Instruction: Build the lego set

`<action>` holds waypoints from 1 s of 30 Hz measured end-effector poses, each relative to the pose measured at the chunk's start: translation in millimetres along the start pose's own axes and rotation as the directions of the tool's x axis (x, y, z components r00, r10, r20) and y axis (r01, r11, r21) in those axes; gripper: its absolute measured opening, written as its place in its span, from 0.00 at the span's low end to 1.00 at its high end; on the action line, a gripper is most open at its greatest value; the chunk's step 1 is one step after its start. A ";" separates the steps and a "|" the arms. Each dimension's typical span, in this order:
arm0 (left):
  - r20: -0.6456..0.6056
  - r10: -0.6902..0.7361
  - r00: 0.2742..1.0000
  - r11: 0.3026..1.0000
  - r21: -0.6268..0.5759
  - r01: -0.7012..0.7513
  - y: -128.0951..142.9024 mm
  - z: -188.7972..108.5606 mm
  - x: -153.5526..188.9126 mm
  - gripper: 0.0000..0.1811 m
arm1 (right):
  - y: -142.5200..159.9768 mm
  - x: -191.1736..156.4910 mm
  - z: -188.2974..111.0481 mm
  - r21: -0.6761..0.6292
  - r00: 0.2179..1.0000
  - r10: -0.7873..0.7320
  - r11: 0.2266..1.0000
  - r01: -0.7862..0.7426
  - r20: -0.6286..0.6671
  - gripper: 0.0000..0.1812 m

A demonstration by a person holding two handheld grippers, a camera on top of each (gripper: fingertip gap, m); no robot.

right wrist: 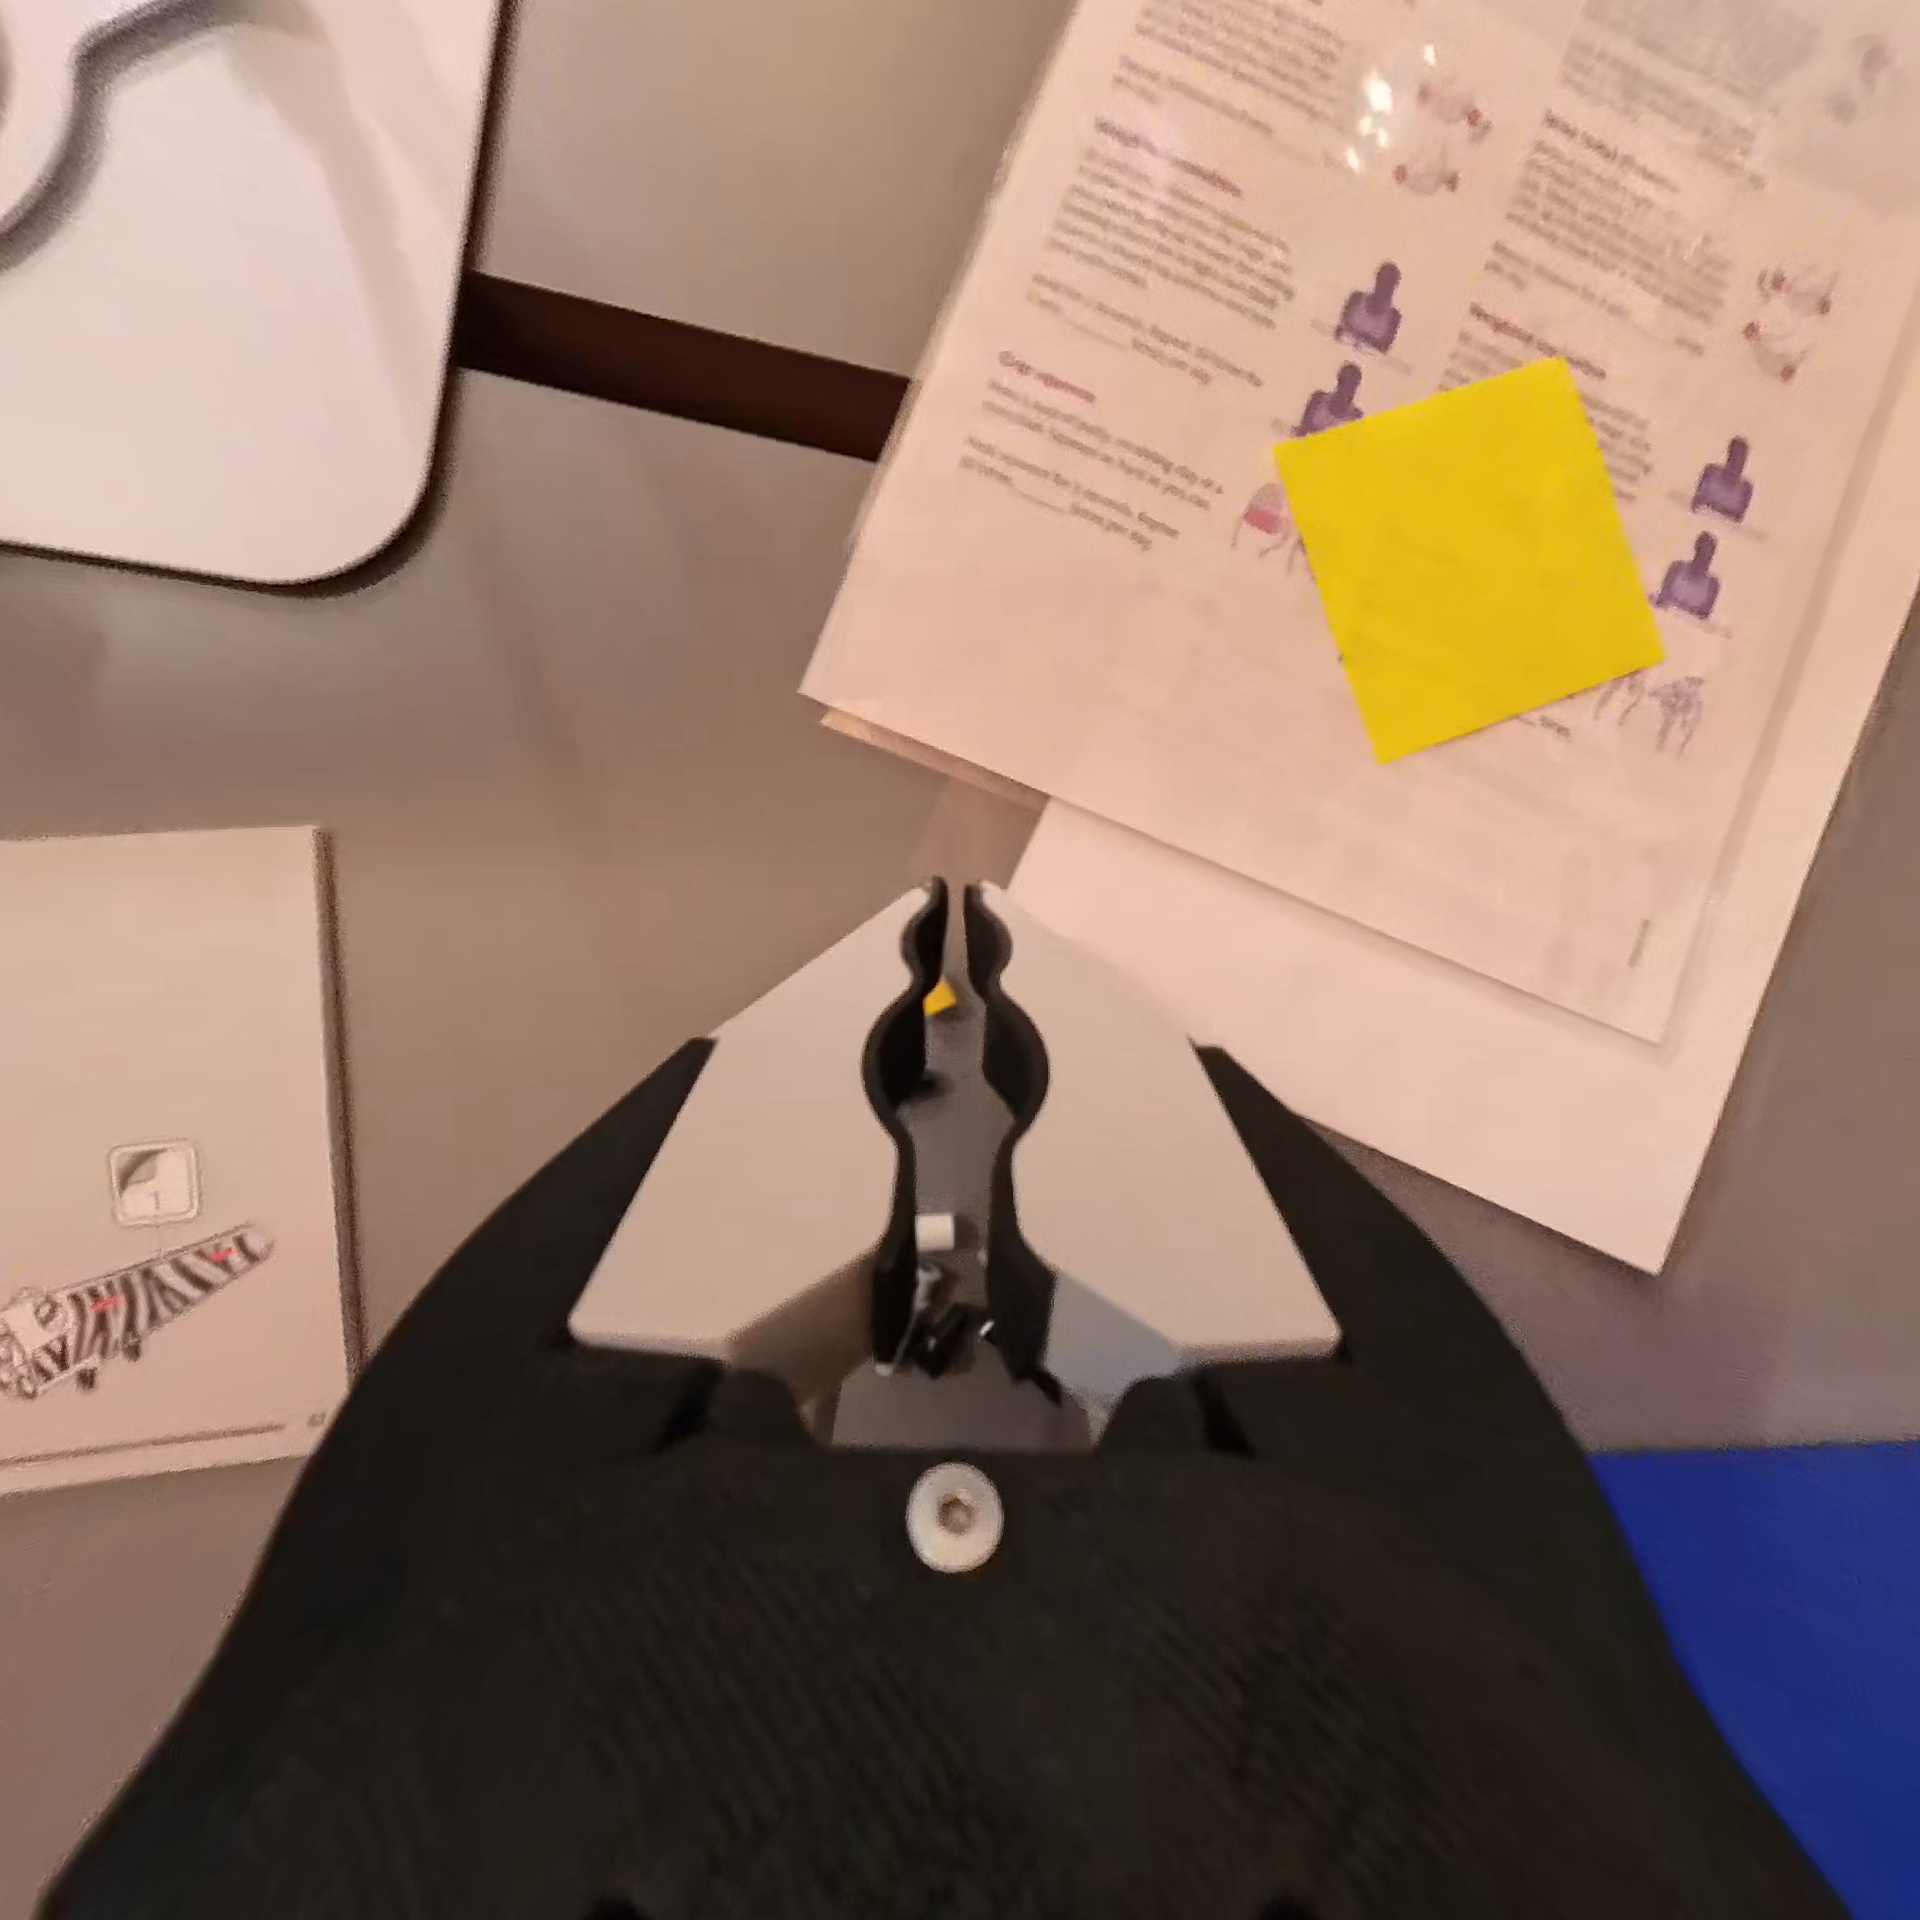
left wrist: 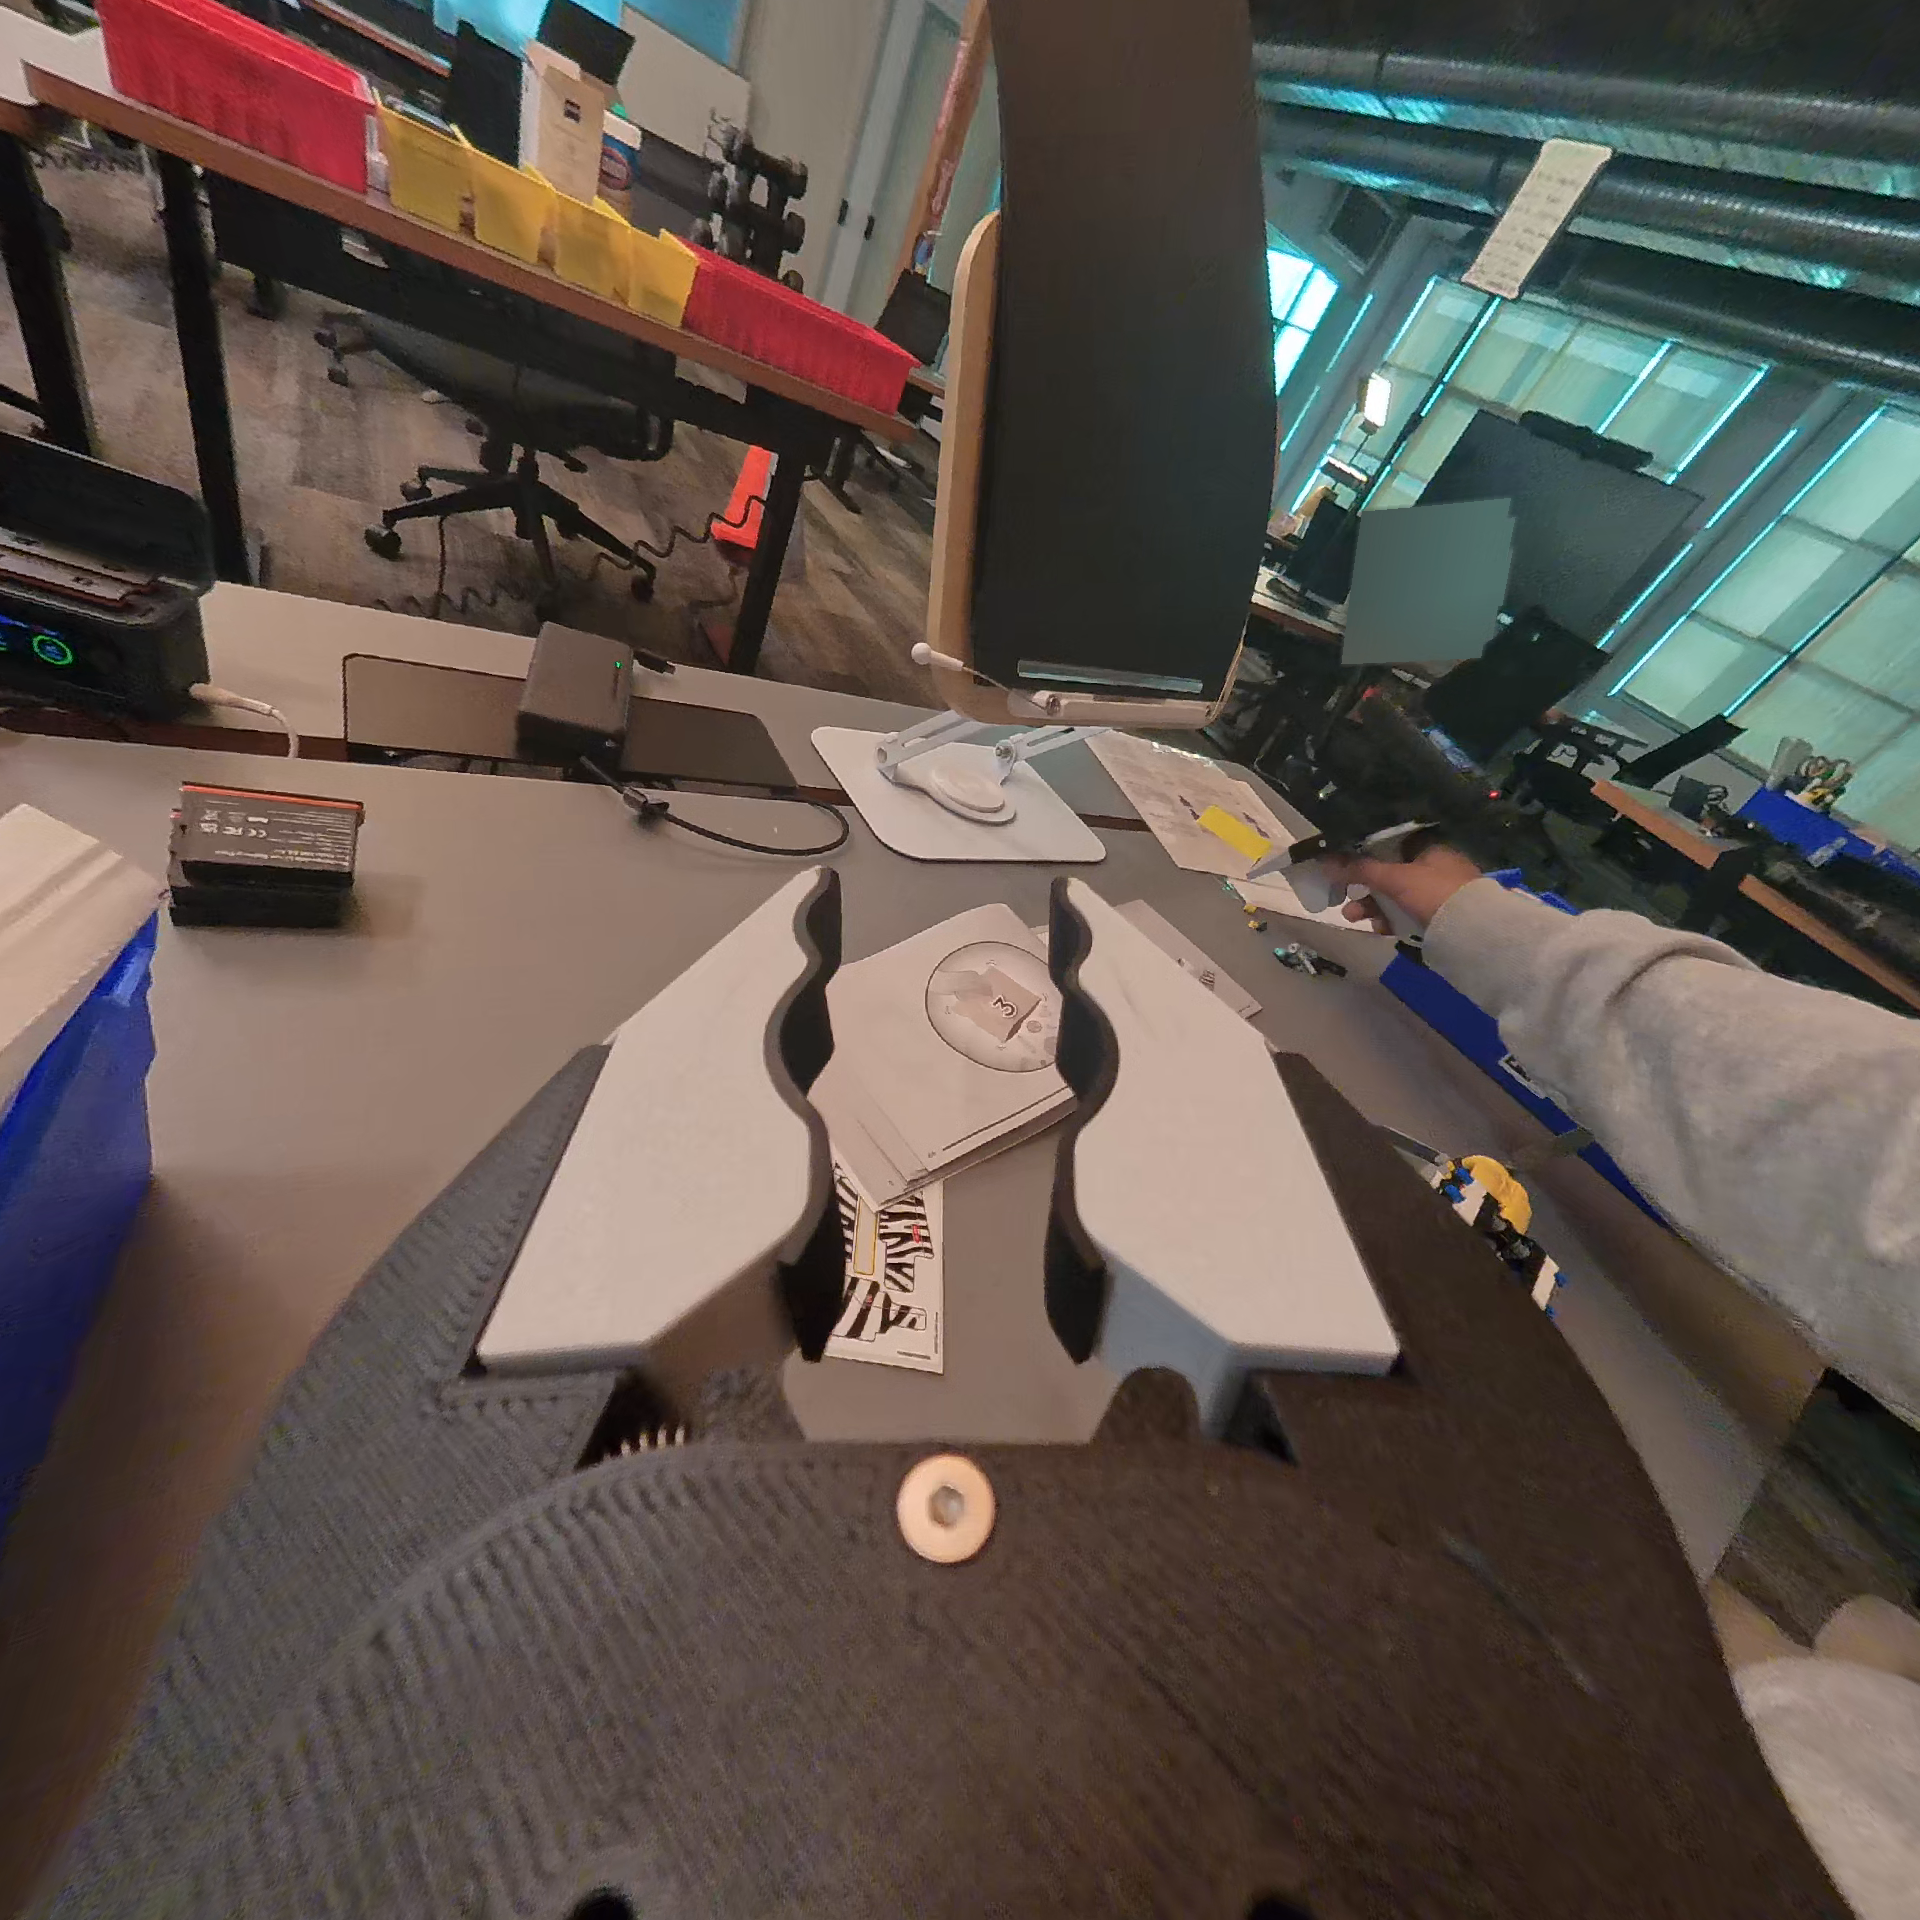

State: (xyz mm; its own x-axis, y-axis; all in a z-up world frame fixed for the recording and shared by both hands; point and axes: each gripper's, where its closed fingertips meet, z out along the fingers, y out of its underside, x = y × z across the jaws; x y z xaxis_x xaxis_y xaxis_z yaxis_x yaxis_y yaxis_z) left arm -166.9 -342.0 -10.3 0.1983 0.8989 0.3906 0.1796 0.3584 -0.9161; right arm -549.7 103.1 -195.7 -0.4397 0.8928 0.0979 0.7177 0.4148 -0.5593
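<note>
Left wrist view, scanning left to right: left gripper [left wrist: 940,1049] hangs wide open and empty over the booklets [left wrist: 940,1049] on the table [left wrist: 468,997], probably kept near for reference. Partly built model [left wrist: 1496,1210] sits by the blue box [left wrist: 1475,1039]. Farther right, a sleeved arm [left wrist: 1683,1060] stretches out, pointing the right gripper [right wrist: 954,894] down at loose pieces [left wrist: 1304,956]; its jaws are nearly closed, seemingly gripping nothing.

Yellow sticky note [right wrist: 1460,556] on printed sheet [right wrist: 1195,416], red bins [left wrist: 239,88]
</note>
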 end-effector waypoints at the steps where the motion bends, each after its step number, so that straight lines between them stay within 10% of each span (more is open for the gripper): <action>1: 0.000 -0.003 1.000 1.000 0.004 0.003 -0.7 -0.9 -0.8 0.21 | 1.8 1.4 3.8 -0.018 1.000 0.020 1.000 -0.020 0.011 0.00; 12: -0.005 -0.078 0.997 0.997 0.000 0.078 8.0 3.3 -15.6 0.21 | 48.0 -4.3 -4.0 -0.207 0.999 -0.010 0.978 0.017 0.032 0.00; 30: -0.019 -0.042 0.999 0.997 -0.058 0.041 20.2 17.0 -3.5 0.21 | 25.8 -21.2 1.2 -0.098 0.991 -0.122 0.987 0.127 0.059 0.08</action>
State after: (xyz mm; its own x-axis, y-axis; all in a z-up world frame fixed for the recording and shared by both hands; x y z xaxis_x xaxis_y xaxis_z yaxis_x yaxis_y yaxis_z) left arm -180.4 -333.6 -31.7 0.2085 0.8782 0.4304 0.2432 0.3797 -0.8926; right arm -522.5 94.7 -213.2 -0.5551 0.8236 0.1163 0.7054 0.5402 -0.4589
